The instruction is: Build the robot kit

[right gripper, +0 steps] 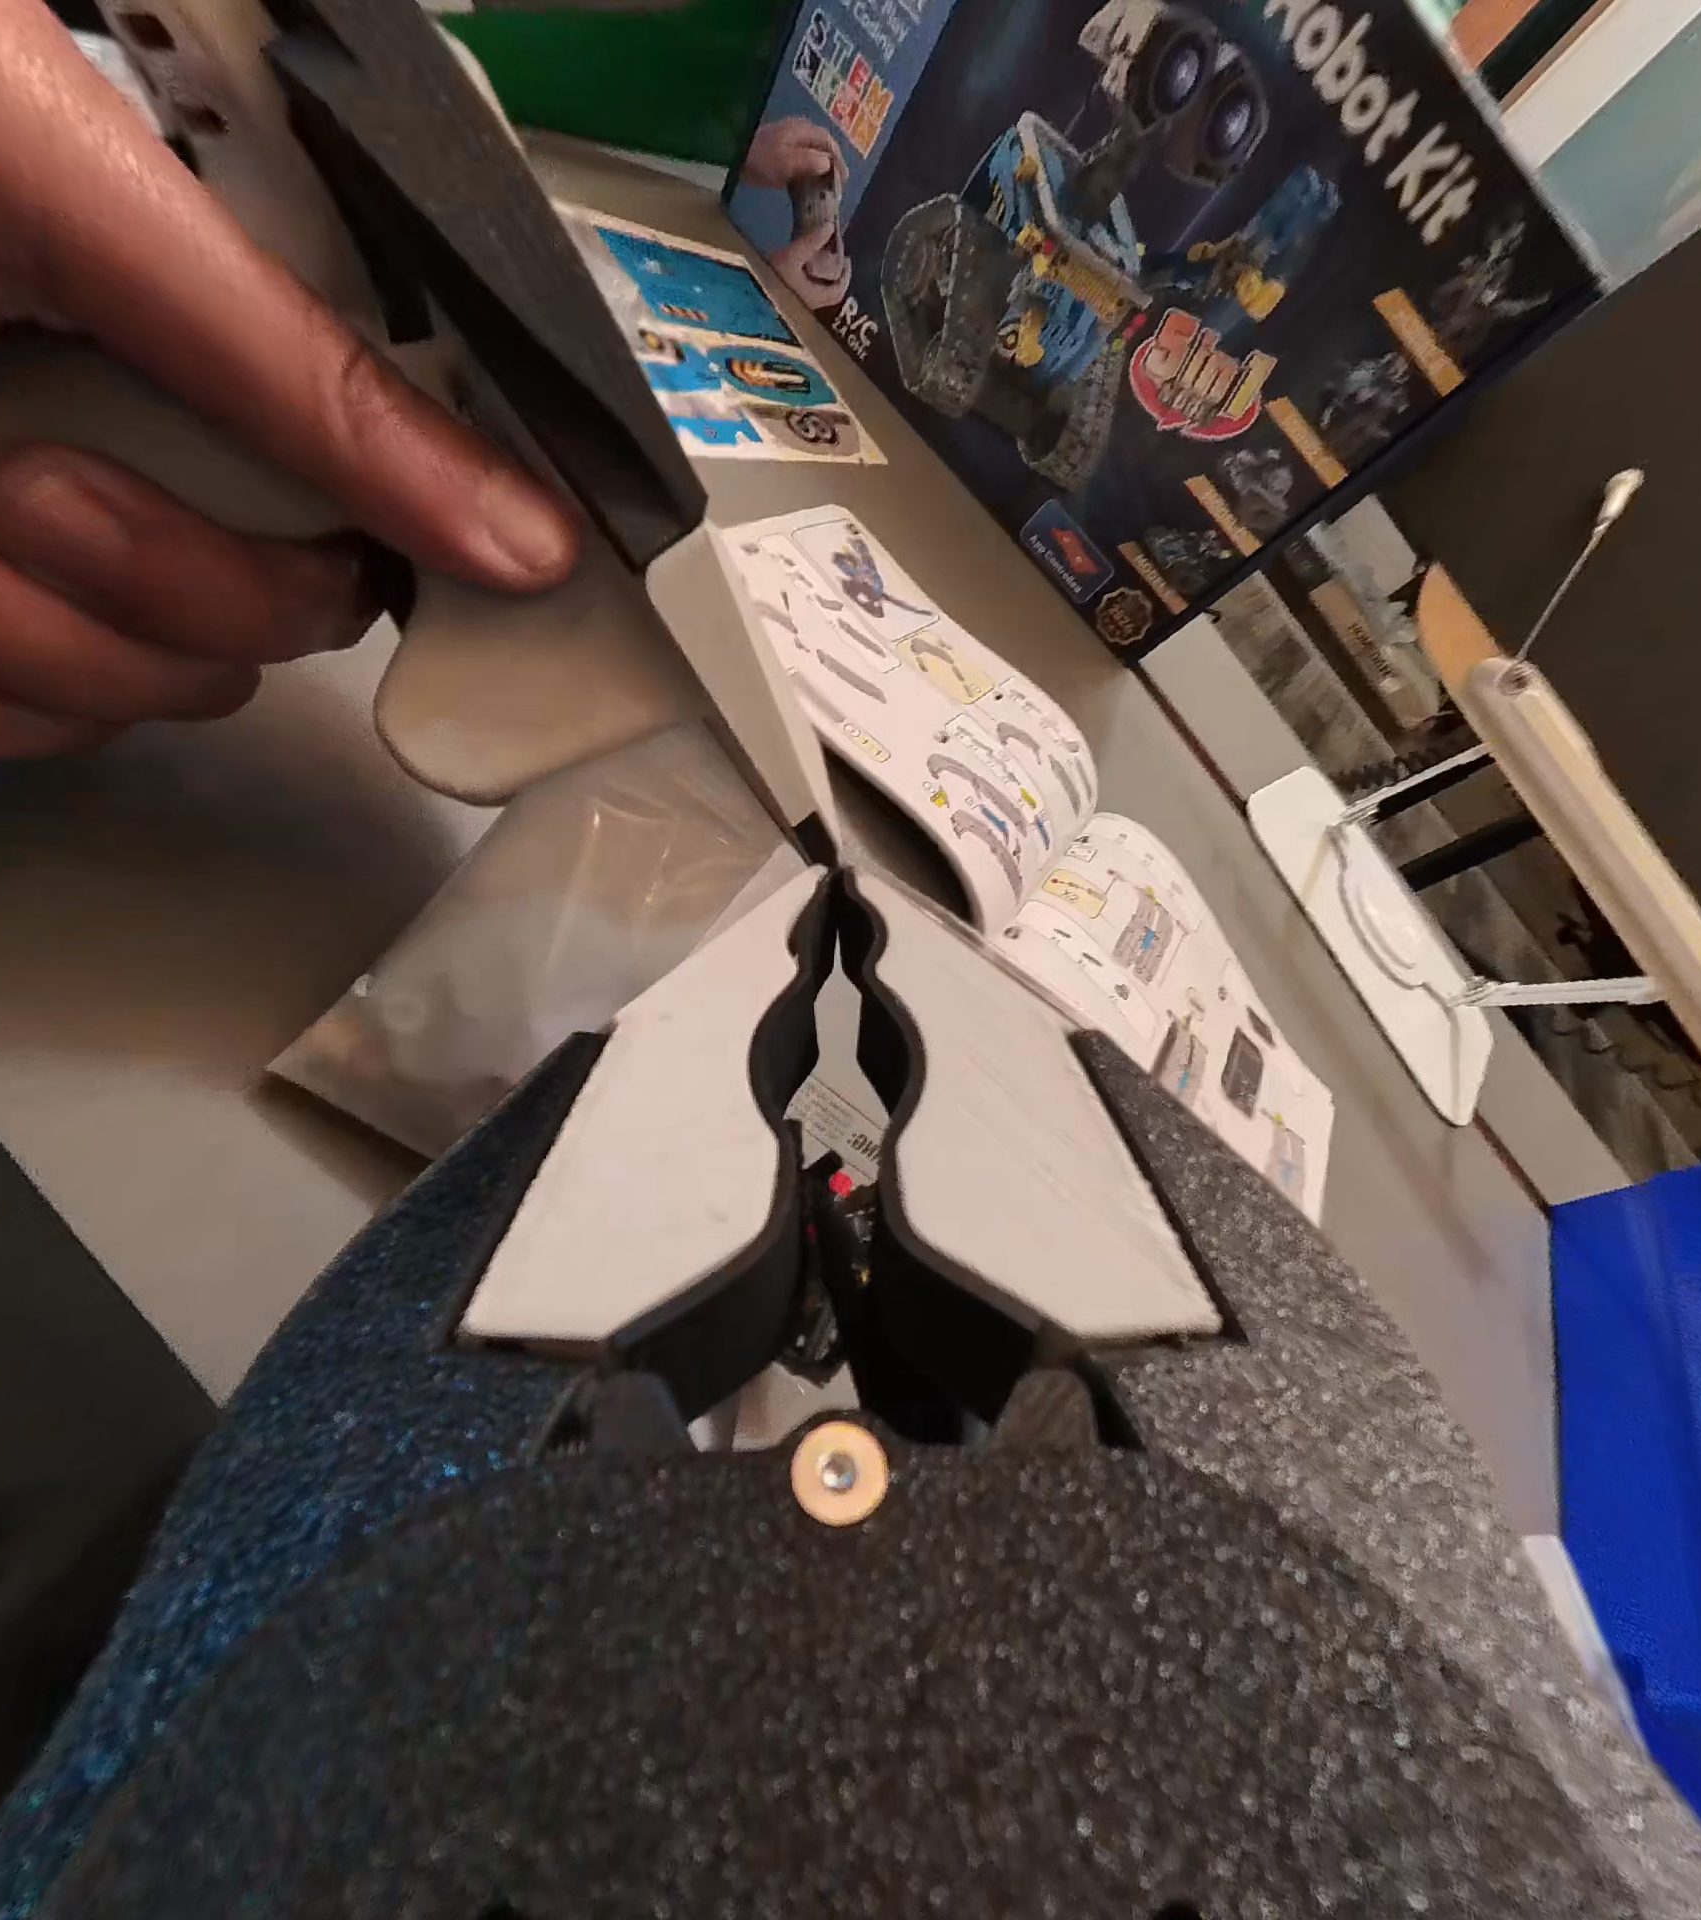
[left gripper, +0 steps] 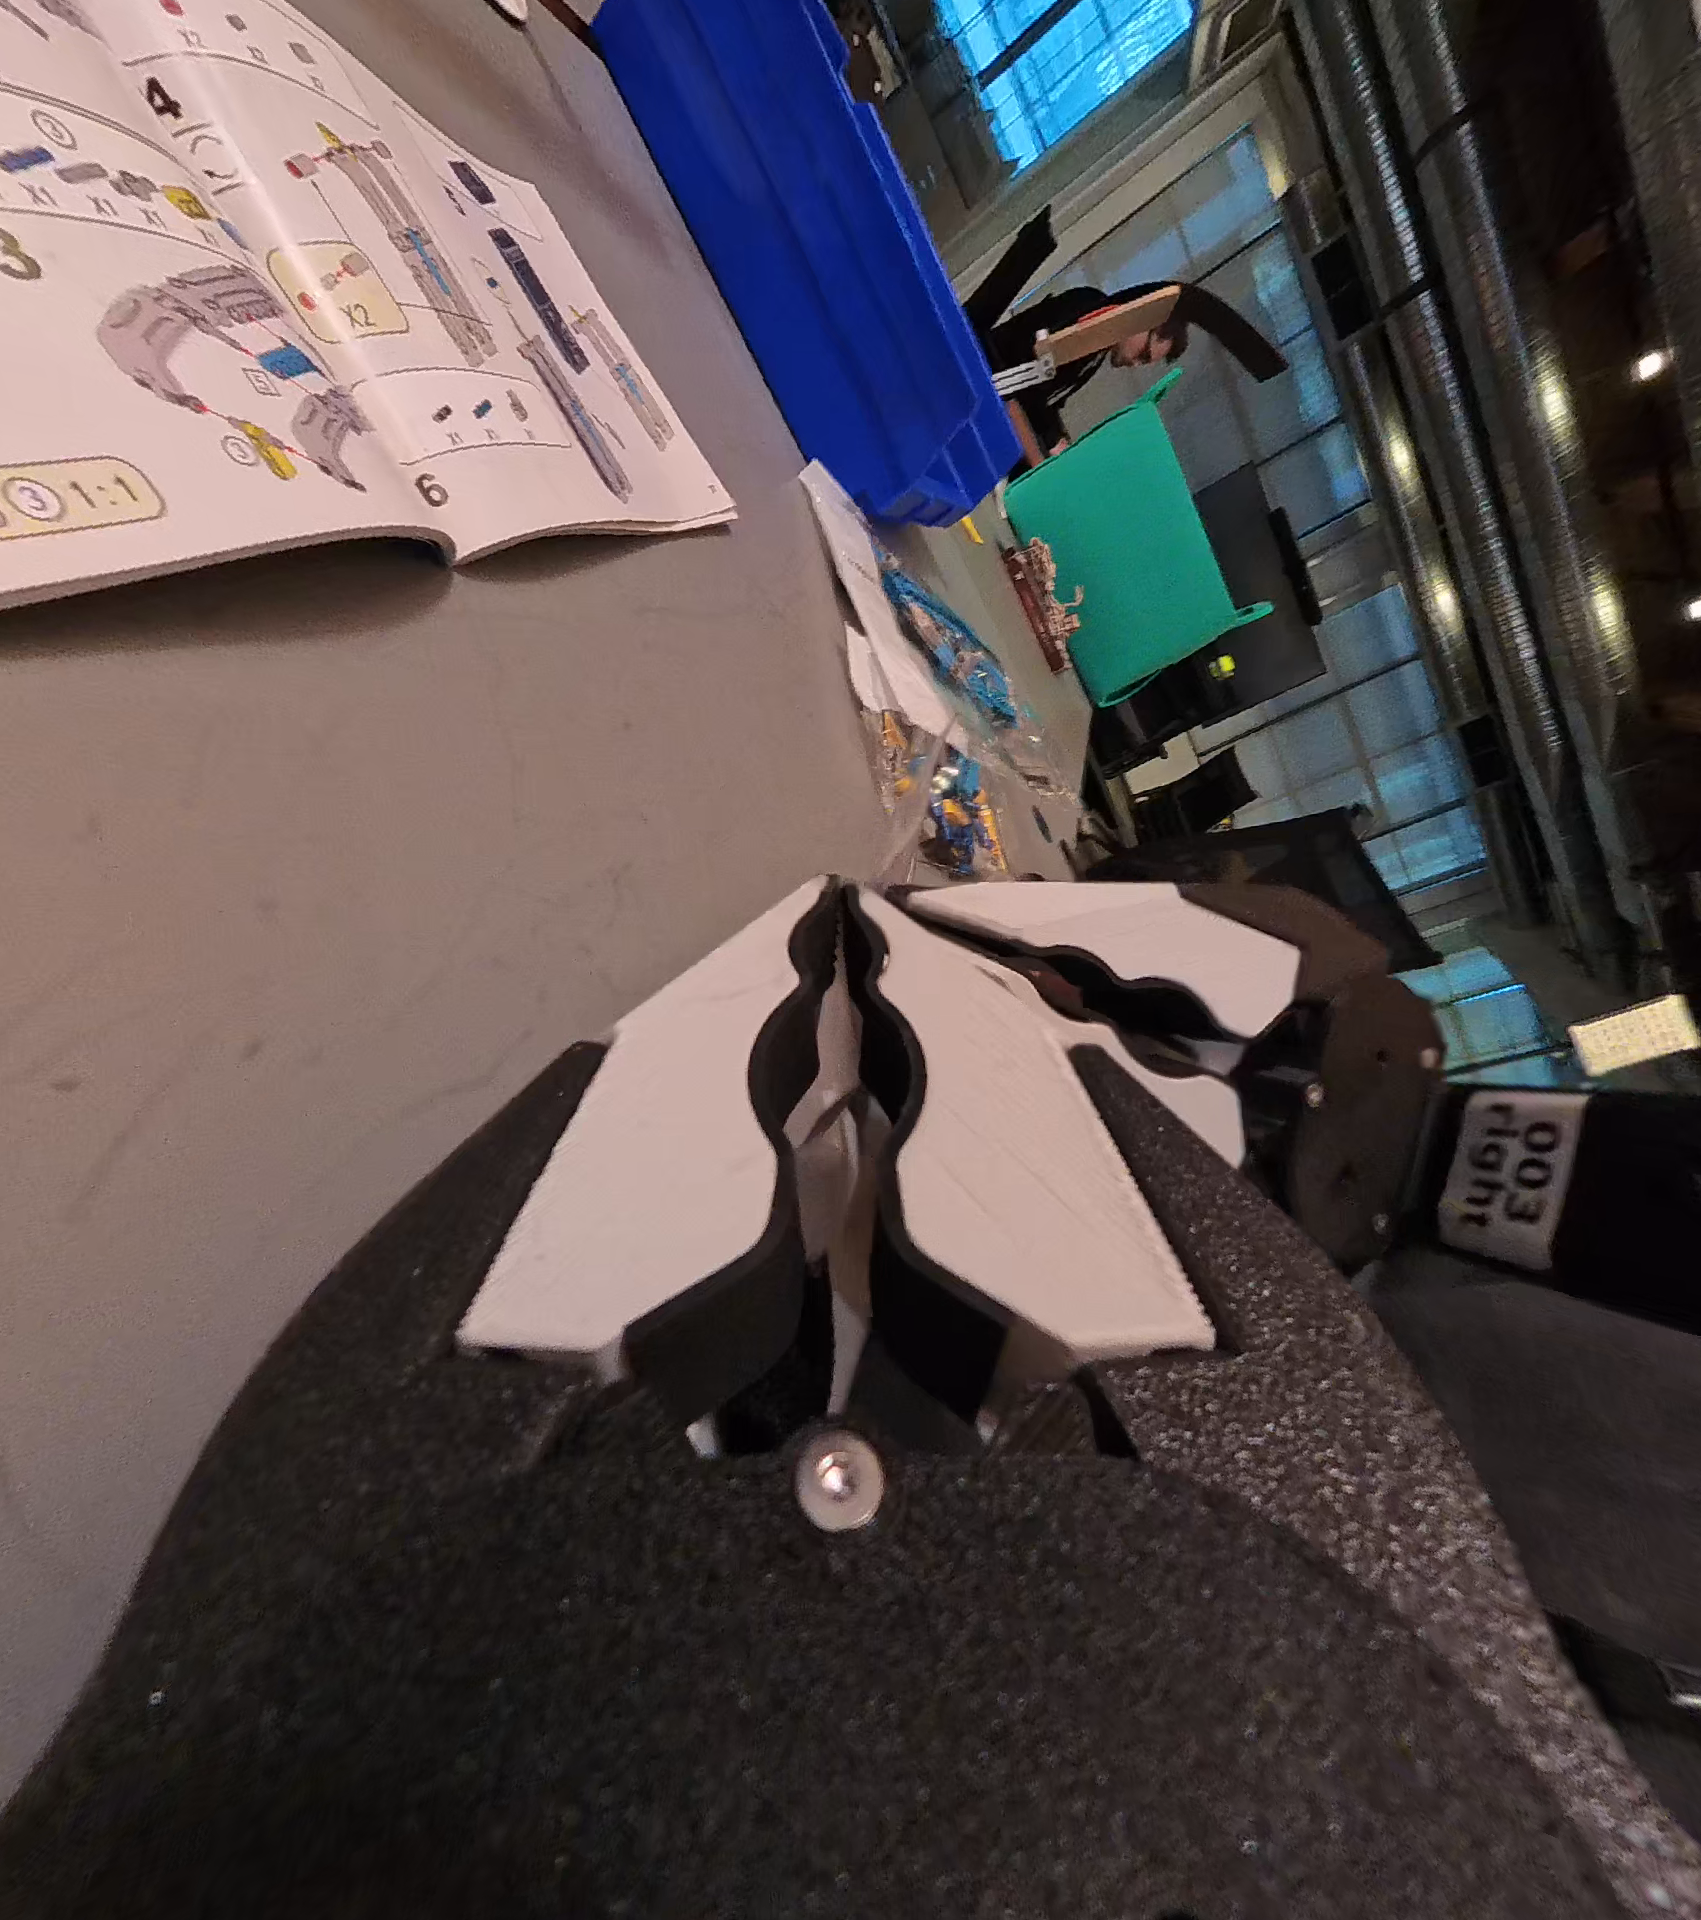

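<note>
My left gripper (left gripper: pixel 838 896) is shut, and a thin clear plastic bag (left gripper: pixel 830 1143) shows between its fingers. My right gripper (right gripper: pixel 838 896) is shut too. Through its gap I see the bag's white label and small red and black parts (right gripper: pixel 830 1195). The rest of the clear bag (right gripper: pixel 565 914) spreads to the left below the tips. The two grippers meet tip to tip. The right gripper (left gripper: pixel 903 896) shows beside the left one. A hand (right gripper: pixel 150 312) holds the left gripper (right gripper: pixel 815 847) at the upper left.
An open instruction booklet (left gripper: pixel 306 312) (right gripper: pixel 1033 831) lies on the grey table (left gripper: pixel 306 935). A blue bin (left gripper: pixel 804 260) (right gripper: pixel 1687 1403), a green bin (left gripper: pixel 1126 551), more bags of small parts (left gripper: pixel 950 665), a robot kit box (right gripper: pixel 1137 260), a sticker sheet (right gripper: pixel 732 343) and a white stand (right gripper: pixel 1365 935) are around. Less than 4 cm separates the two grippers' tips.
</note>
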Action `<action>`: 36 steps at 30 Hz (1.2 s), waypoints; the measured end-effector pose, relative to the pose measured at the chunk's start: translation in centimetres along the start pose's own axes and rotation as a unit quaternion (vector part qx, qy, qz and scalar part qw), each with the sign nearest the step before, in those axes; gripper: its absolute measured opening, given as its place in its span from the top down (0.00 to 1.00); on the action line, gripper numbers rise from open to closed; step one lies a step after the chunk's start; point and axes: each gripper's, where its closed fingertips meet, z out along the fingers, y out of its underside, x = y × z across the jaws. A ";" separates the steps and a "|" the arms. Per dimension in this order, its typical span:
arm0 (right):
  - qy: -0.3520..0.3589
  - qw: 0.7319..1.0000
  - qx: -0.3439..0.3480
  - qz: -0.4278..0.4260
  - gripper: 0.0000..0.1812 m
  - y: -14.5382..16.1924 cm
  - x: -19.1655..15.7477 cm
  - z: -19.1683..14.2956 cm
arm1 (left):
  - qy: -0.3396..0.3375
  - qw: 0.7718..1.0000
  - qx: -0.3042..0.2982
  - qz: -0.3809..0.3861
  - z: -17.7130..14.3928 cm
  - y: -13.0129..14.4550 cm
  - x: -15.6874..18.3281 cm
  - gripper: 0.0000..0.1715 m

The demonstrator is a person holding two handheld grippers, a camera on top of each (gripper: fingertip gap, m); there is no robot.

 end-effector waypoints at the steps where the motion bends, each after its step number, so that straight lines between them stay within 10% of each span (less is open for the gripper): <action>1: 0.005 1.000 0.006 -0.002 1.00 -0.2 0.0 -0.2 | 0.002 1.000 0.002 -0.002 -0.1 0.0 0.2 1.00; 6: -0.004 1.000 0.010 0.006 1.00 -0.2 -0.3 -0.4 | -0.033 0.999 0.006 -0.002 -0.1 0.0 -1.1 1.00; 8: -0.027 0.995 0.079 0.062 1.00 -2.5 -0.4 -2.5 | -0.224 0.970 0.089 0.020 -5.3 -3.4 -8.0 1.00; 12: -0.076 0.980 0.039 0.179 1.00 -0.2 1.1 -0.8 | -0.175 0.968 0.082 0.161 -4.7 -6.0 -1.1 1.00; 22: -0.214 0.938 0.043 0.271 1.00 -1.2 0.3 0.9 | -0.102 0.989 0.058 0.091 -3.5 -3.4 -0.8 1.00; 30: -0.228 0.940 0.033 0.251 0.79 -2.7 -1.5 2.0 | -0.056 0.995 0.054 0.068 -3.4 -2.7 0.8 1.00; 36: -0.269 0.926 0.036 0.263 0.90 -2.8 -2.3 1.9 | -0.026 0.997 0.022 0.074 -2.7 -1.5 1.8 1.00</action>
